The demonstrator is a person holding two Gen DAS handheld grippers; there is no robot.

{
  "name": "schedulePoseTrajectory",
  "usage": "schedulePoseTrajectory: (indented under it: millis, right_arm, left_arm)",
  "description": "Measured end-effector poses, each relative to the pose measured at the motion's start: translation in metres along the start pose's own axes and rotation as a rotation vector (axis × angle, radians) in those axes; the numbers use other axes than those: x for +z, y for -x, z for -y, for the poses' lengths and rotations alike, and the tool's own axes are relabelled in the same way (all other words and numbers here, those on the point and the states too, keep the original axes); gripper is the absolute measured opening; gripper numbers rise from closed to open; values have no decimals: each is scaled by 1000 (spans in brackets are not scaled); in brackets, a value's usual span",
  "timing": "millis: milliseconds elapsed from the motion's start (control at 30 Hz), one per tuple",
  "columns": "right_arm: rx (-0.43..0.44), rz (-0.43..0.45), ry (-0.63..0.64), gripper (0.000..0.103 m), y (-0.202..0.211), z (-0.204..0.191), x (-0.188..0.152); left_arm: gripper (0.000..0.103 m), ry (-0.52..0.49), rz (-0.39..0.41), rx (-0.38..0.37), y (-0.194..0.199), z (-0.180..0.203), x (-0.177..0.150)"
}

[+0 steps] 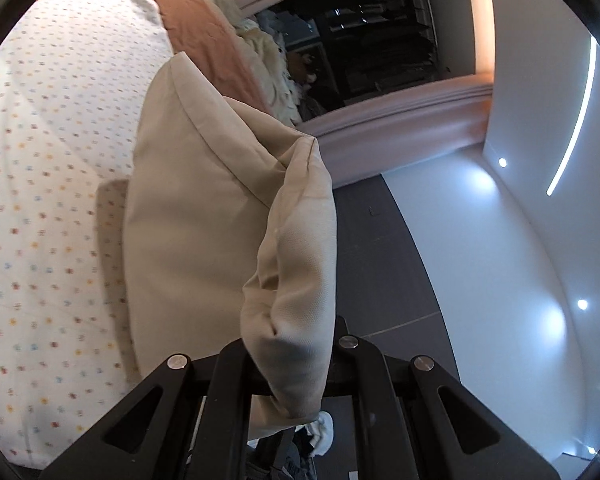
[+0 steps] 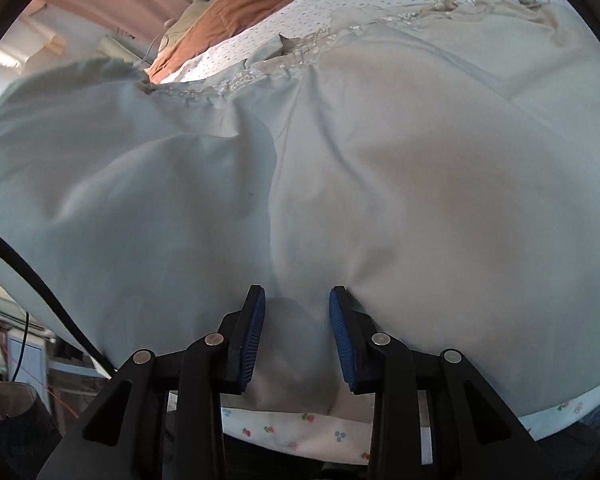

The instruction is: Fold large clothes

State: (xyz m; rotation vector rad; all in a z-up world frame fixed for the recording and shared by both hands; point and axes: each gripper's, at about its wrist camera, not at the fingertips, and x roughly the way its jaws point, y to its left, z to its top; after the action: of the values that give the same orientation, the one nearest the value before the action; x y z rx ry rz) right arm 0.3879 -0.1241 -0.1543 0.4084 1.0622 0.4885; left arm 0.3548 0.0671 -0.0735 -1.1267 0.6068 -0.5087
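A large beige garment [image 1: 204,216] hangs lifted above the bed. My left gripper [image 1: 290,364] is shut on a bunched edge of it, and the cloth drapes over and hides the fingertips. In the right wrist view the same pale garment [image 2: 380,160] fills most of the frame, spread over the bed with a beaded lace waistband [image 2: 300,48] at the far end. My right gripper [image 2: 297,320] is open, its blue pads [image 2: 256,328] on either side of a fold of the cloth at the near edge.
The bed has a white sheet with small flower prints [image 1: 52,160], also seen at the near edge [image 2: 300,432]. A brown blanket [image 1: 204,28] and a fluffy cream toy [image 1: 268,68] lie at the far side. A pink padded headboard frame [image 1: 400,112] and a dark wall [image 1: 388,280] stand to the right.
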Motion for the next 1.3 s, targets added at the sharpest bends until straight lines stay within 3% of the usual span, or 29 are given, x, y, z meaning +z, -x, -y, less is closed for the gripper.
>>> schedulePoseTrajectory:
  millis: [100,300,367,500,600,867,1133,1300]
  right_arm:
    - [72,44,-40,31,26,11,-2]
    - [82,136,-75,31,92,41,-7]
    - [85,175,-99,36,115,53,-10]
    - [106,248,-152,60,150,78,-20]
    - [88,298,-196,60,174,102,-29]
    - [30,385,-357,60,216,175,-63]
    - [8,423,-436,60,234,207,-80]
    - [14,428,-468,60,244,226,-85]
  left_arm:
    - [9,-15,-34,-7,-21,14,2]
    - [9,-32,-91,-26,-66,34,-1]
    - [9,-43,-107,-8,-87,40,-3]
    - [9,-46,-168,12,-128,47,-12]
    - [9,-54,-207,29,-153,52,-25]
    - [9,-94,-353,60,-221,64,-74]
    - [9,-165,-523,89,-282,83,-137]
    - [9,-161,-666,180,-301,62,-176]
